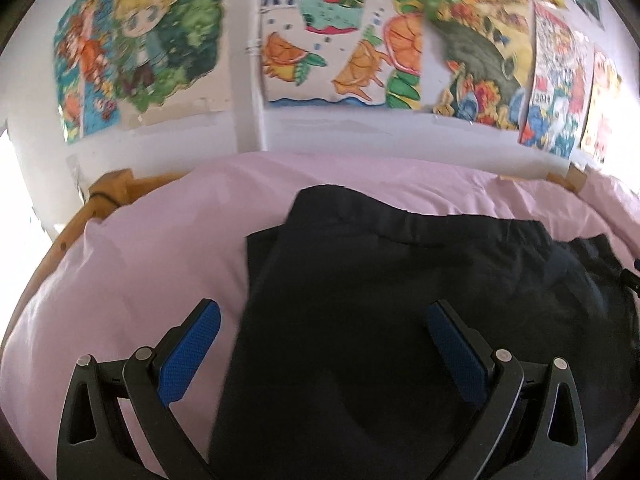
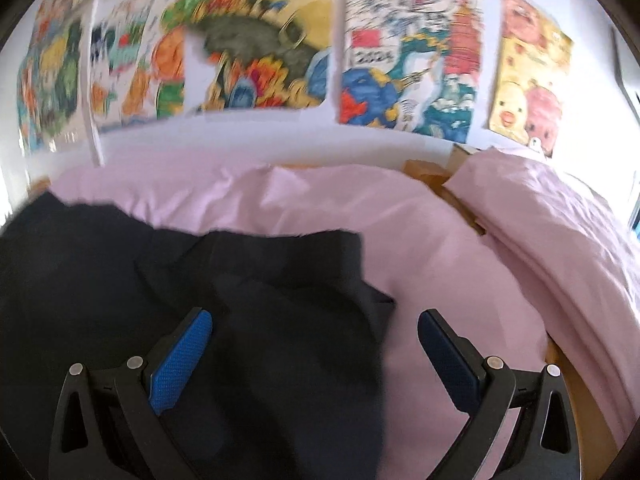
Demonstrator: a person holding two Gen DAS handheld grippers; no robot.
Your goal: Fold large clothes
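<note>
A large dark navy garment [image 1: 400, 288] lies spread on a pink bedsheet [image 1: 152, 248], with an elastic waistband along its far edge. My left gripper [image 1: 322, 320] hovers above the garment's left part, open, nothing between its blue pads [image 1: 192, 352]. In the right wrist view the same garment [image 2: 240, 312] fills the left and centre, its right edge ending in a corner on the pink sheet [image 2: 440, 248]. My right gripper [image 2: 314, 328] is open over that right edge, holding nothing. The view is motion-blurred.
A wooden bed frame [image 1: 108, 196] rims the mattress at left and far right [image 2: 424, 172]. A pink pillow [image 2: 560, 220] lies at the right. A white wall behind the bed carries several colourful drawings [image 1: 340, 32].
</note>
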